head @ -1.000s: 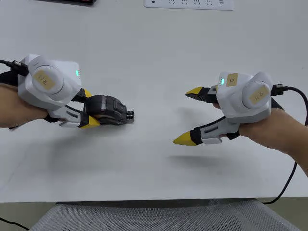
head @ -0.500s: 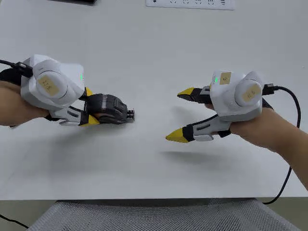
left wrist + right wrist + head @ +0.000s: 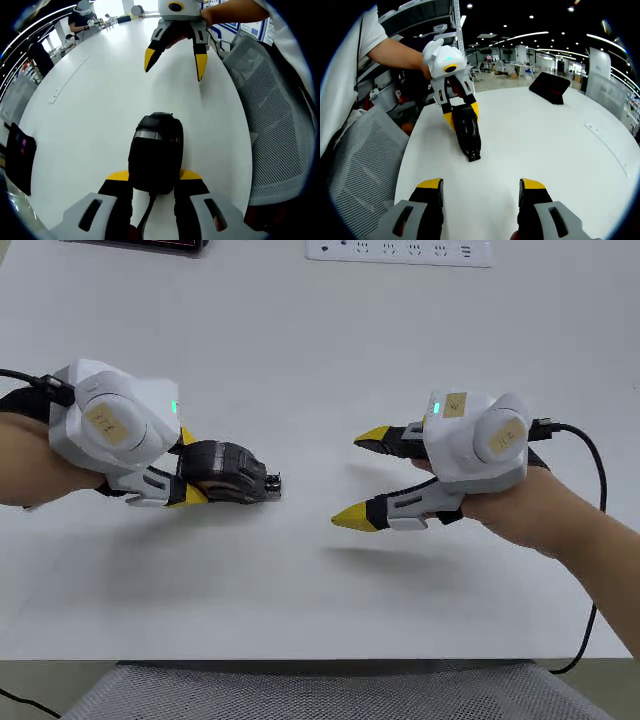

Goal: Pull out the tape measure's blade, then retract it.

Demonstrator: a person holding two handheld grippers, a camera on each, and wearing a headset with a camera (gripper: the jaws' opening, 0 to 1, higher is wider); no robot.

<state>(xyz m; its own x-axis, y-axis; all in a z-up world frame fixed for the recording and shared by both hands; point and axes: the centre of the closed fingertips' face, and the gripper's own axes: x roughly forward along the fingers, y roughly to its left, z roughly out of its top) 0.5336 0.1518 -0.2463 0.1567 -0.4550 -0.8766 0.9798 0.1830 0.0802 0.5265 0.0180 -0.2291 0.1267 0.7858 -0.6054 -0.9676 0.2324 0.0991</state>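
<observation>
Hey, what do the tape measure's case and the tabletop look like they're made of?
The tape measure has a dark case, likely moulded plastic, maybe rubber-coated: mostly matt, ribbed, with a glossier band near its front in the left gripper view. The tabletop is white and smooth, probably laminate or coated board: soft sheen, no grain.

Right gripper point(image 3: 351, 480): has moved in toward the tape measure point(image 3: 228, 472), now nearer than a second ago.
Gap: narrower between the gripper's lower jaw and the tape measure's front end, still apart.
</observation>
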